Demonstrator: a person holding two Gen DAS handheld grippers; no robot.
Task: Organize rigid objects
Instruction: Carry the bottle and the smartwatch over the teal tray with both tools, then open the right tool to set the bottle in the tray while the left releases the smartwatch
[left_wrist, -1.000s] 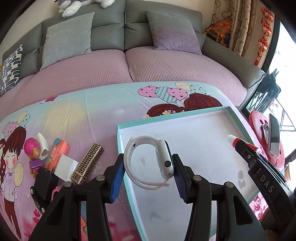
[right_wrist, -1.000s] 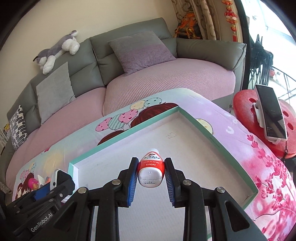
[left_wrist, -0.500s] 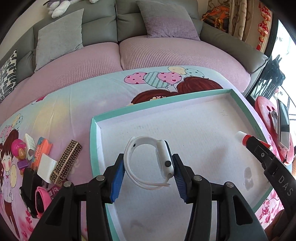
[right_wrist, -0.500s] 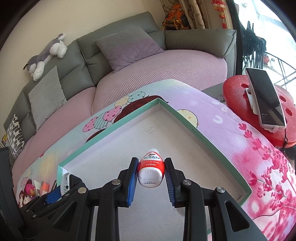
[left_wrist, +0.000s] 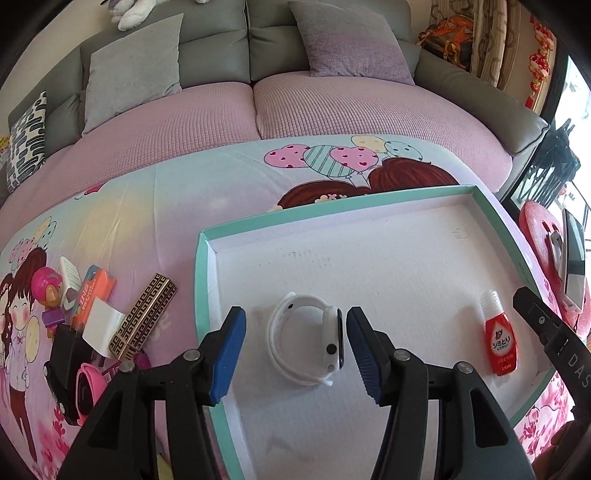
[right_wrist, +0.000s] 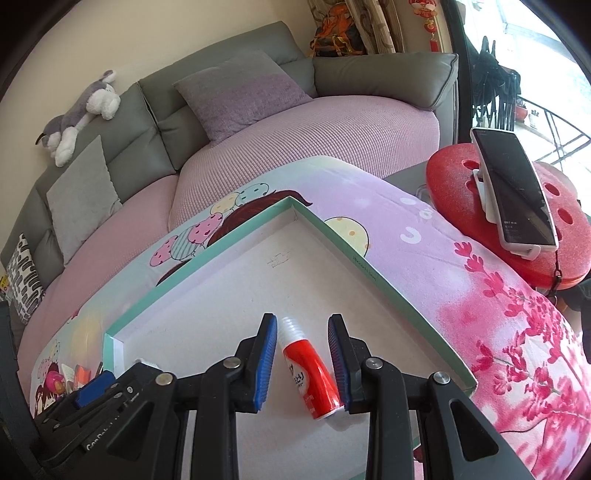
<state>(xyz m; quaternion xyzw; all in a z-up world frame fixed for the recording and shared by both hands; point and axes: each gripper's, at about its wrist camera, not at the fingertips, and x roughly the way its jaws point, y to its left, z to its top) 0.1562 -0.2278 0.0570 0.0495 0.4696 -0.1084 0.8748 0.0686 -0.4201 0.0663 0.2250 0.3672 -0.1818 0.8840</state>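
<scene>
From the left wrist, the left gripper (left_wrist: 295, 349) is spreading apart, its jaws just opened, and the white watch (left_wrist: 308, 345) is lying loose between them in the teal tray (left_wrist: 202, 280).

From the right wrist, the right gripper (right_wrist: 303, 360) is standing apart around the red bottle (right_wrist: 308, 371), lying tilted in the tray (right_wrist: 373, 277).

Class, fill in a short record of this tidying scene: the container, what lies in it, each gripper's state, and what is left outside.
container: shallow tray with a teal rim, on a cartoon-print cloth
in tray: white watch; red bottle, lying down
left gripper: open, jaws have just been opening; the watch lies between them
right gripper: open; the bottle lies loose between its jaws
outside tray: small items heaped beside its left edge in the left wrist view
</scene>
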